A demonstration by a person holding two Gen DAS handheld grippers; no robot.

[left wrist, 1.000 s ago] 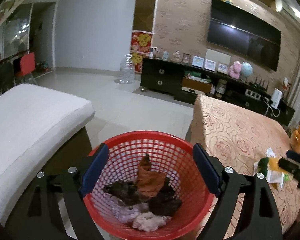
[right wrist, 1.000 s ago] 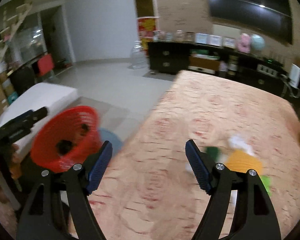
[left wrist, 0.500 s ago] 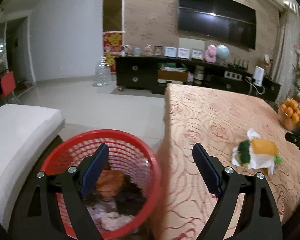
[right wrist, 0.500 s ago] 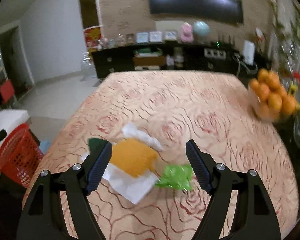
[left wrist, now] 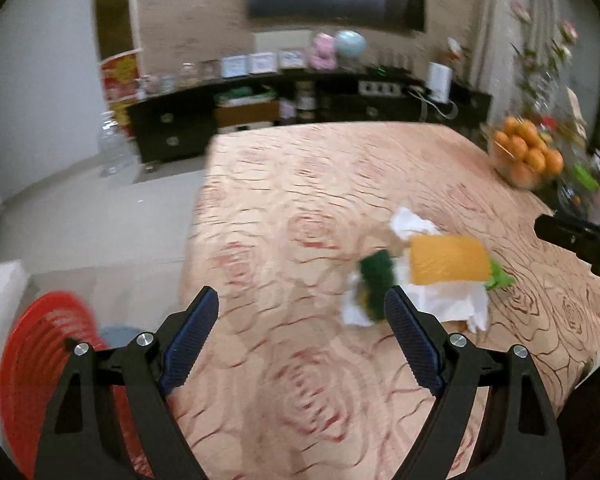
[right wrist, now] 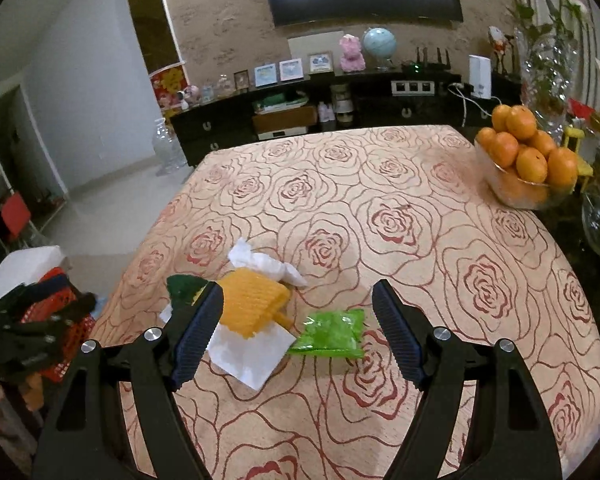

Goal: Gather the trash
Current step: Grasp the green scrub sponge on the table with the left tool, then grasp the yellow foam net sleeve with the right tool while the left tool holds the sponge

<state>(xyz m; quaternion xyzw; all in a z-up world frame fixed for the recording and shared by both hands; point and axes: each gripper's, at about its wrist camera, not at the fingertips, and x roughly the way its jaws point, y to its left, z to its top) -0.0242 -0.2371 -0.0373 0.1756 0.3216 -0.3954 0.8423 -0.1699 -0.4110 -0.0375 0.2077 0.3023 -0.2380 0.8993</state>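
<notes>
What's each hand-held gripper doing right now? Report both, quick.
Left hand-held gripper: open, holding nothing, over the table.
Right hand-held gripper: open, holding nothing, above the green wrapper.

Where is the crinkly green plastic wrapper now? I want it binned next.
In the right wrist view the green plastic wrapper lies on the rose-patterned tablecloth, just right of the orange mesh piece.

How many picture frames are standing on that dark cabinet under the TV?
4 that I can make out on the dark cabinet: a small dark one, then three pale ones side by side. Clutter may hide others.
</notes>
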